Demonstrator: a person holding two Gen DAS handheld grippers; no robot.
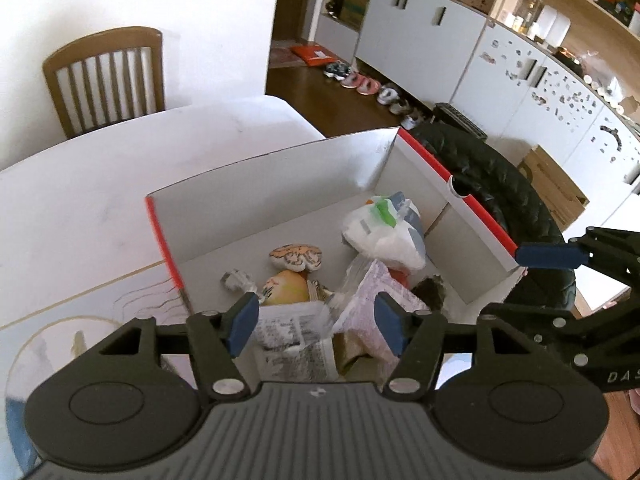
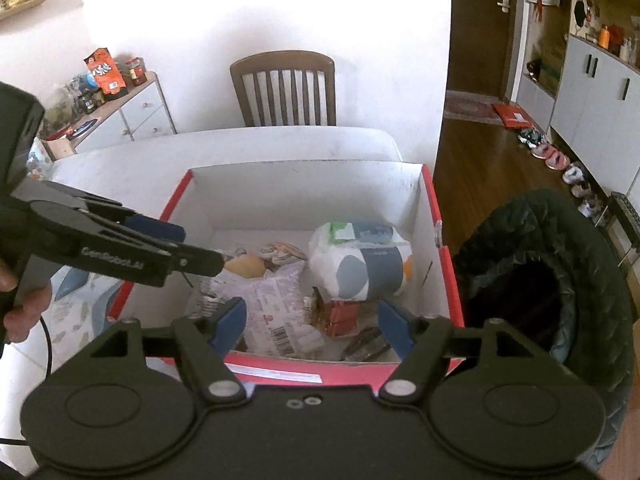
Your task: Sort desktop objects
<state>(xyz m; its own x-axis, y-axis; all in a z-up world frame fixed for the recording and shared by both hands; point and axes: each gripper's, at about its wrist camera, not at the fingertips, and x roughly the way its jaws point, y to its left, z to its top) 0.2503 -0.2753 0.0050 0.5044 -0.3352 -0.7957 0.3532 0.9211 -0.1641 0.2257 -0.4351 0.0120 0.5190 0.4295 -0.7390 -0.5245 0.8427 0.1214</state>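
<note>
The red-edged white cardboard box point(image 2: 436, 216) already holds the sorted clutter — a white plastic bag point(image 2: 360, 260), printed packets point(image 2: 276, 304) and a small stuffed toy point(image 1: 294, 270) — just beyond both tongs. Left gripper point(image 1: 316, 320) and right gripper point(image 2: 312, 326) hang open and empty above it; little appears left to sort.

A red-edged cardboard box point(image 2: 436, 216) on a white table point(image 2: 240, 148) is viewed between the parted, empty jaws of the right gripper point(image 2: 312, 326). A tissue pack point(image 2: 360, 260) and printed packets point(image 2: 276, 304) are contained inside.
</note>
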